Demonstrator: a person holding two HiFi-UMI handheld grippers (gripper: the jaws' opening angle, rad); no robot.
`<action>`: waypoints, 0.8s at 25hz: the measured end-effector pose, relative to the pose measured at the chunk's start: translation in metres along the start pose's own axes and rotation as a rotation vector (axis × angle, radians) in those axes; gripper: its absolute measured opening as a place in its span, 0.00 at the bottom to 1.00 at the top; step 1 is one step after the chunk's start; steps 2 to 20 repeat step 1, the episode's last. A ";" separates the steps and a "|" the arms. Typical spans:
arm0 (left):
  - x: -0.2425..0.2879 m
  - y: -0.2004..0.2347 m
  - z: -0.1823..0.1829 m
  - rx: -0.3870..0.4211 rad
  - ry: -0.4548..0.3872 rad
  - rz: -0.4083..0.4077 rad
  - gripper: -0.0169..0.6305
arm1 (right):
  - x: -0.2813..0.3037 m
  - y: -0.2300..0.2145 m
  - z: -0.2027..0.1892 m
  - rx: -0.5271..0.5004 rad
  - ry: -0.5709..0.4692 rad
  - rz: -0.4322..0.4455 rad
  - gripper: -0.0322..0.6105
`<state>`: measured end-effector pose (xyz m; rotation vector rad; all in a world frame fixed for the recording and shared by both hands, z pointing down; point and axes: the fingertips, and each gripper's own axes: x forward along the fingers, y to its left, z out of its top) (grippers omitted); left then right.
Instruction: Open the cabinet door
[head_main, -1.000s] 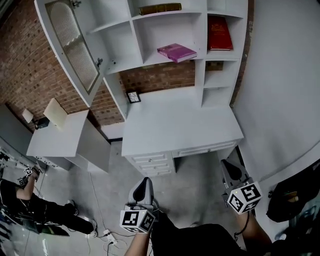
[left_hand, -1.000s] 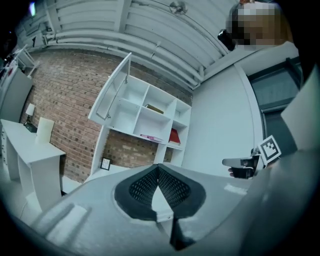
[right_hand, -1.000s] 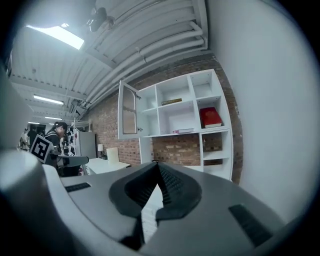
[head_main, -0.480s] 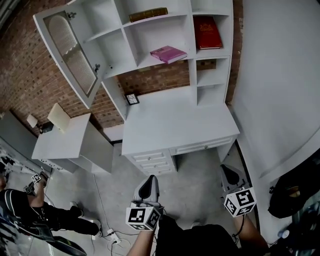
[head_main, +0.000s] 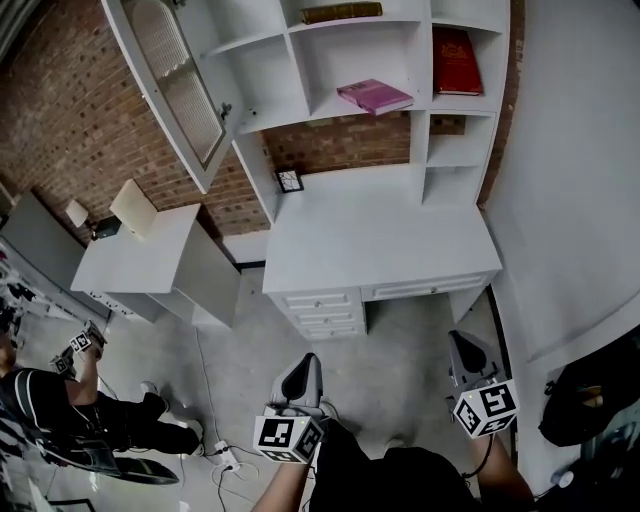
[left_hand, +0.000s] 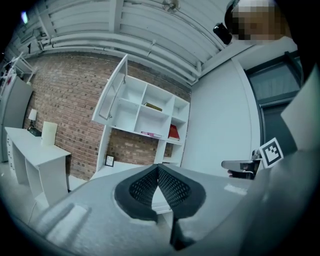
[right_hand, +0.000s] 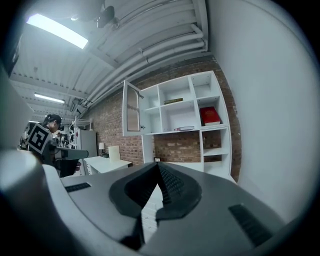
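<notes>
Head view: a white shelf unit (head_main: 360, 50) is seen above a white desk (head_main: 380, 240) against a brick wall. The cabinet door (head_main: 180, 85), glazed and tall, is already swung well out from the unit's left column, with its small knob (head_main: 226, 108) on the free edge nearest the shelves. The left gripper (head_main: 303, 372) and right gripper (head_main: 465, 355) are held low, near the person's body, well apart from the desk. The door lies ahead, high and to the left of both, and the left gripper is judged the nearer.

Left gripper view: the jaws of the left gripper (left_hand: 158, 170) are pressed together with nothing between them. The cabinet door (left_hand: 114, 90) is shown far ahead, above and left of the jaw tips, its long axis upright.

Right gripper view: the right gripper (right_hand: 157, 170) is likewise closed and empty. The cabinet door (right_hand: 131, 107) is seen standing open, far ahead, high and left of the tips.
</notes>
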<state>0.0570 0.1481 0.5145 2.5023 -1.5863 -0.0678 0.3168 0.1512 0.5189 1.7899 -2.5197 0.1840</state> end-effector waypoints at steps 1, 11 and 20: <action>-0.001 0.005 0.000 -0.005 -0.001 -0.004 0.06 | 0.004 0.005 0.000 0.001 -0.003 0.002 0.05; -0.001 0.005 0.000 -0.005 -0.001 -0.004 0.06 | 0.004 0.005 0.000 0.001 -0.003 0.002 0.05; -0.001 0.005 0.000 -0.005 -0.001 -0.004 0.06 | 0.004 0.005 0.000 0.001 -0.003 0.002 0.05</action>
